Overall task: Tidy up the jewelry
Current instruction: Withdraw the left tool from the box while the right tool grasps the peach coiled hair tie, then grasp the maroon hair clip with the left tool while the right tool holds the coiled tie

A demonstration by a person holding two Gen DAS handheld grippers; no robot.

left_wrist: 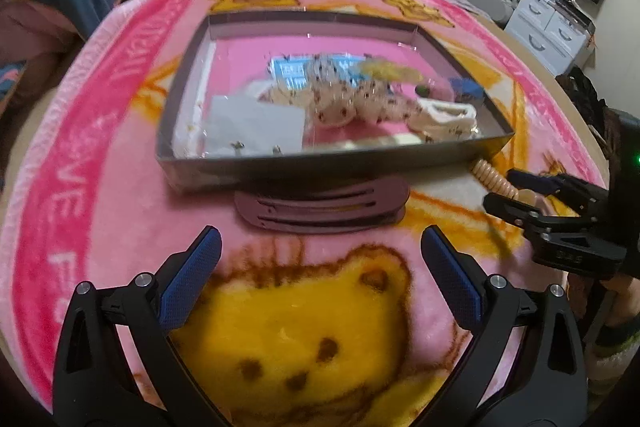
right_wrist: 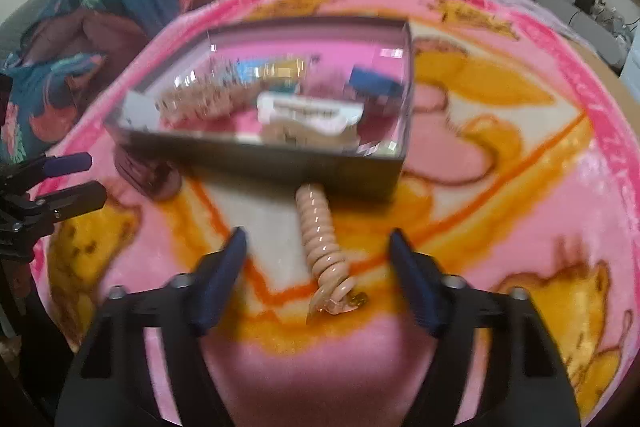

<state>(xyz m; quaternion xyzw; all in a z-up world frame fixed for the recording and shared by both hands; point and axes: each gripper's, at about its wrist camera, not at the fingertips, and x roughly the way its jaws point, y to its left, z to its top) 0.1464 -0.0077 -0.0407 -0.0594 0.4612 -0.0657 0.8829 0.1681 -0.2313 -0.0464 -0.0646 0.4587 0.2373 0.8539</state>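
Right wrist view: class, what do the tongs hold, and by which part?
Nothing. The right tongs stand open, their fingers either side of the peach coil hair tie without touching it.

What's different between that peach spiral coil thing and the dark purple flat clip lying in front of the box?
The peach spiral coil hair tie is pale, glossy and ridged; the dark purple flat hair clip is dull, smooth and slotted. The coil lies between the right gripper's open jaws; the clip lies ahead of the left gripper, outside its jaws. Both rest on the pink bear blanket, close against the dark box.

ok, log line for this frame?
left claw open, empty | right claw open around coil hair tie | tray ahead | hair clip outside
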